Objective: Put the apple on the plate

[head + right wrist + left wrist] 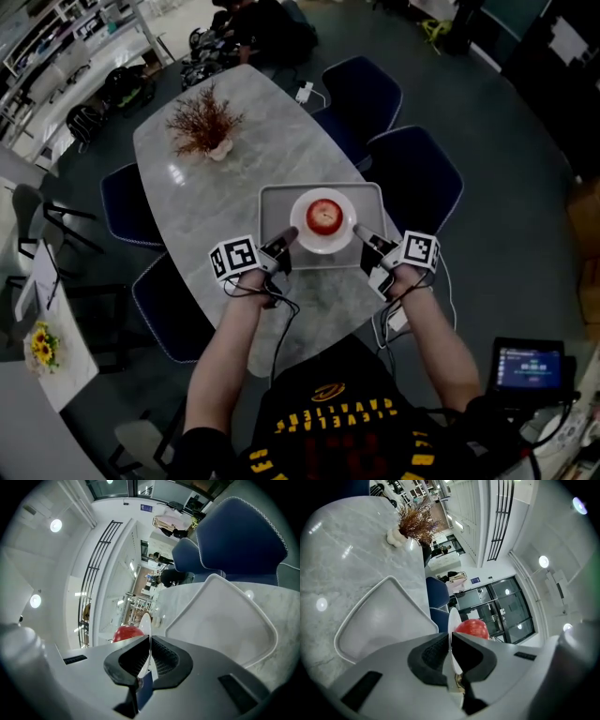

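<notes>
A long, oval, marble-topped table (187,178) fills the middle of the head view, with navy upholstered chairs (422,178) drawn up along both its sides. Near the table's end closest to the person lies a grey rectangular tray (277,208) with rounded corners and a raised rim. A round white plate (322,246) sits within the tray's outline, and the red apple (324,217) rests at the centre of that plate. No view shows whether the plate rests on the tray or is held just above it.

The left gripper (286,236) comes in from the plate's left edge and the right gripper (361,232) from its right edge, each with its marker cube nearer the person. In the left gripper view the two dark ribbed pads are clenched on the thin white rim of the plate, which runs edge-on between them, with the apple rising just past the jaws. The right gripper view shows the same from the other side: its pads are pinched tight on the plate's rim, the apple is beyond them and the tray lies alongside.

Toward the far end of the table stands a bunch of dried reddish-brown twigs (202,122) in a small white vase, well apart from the tray
</notes>
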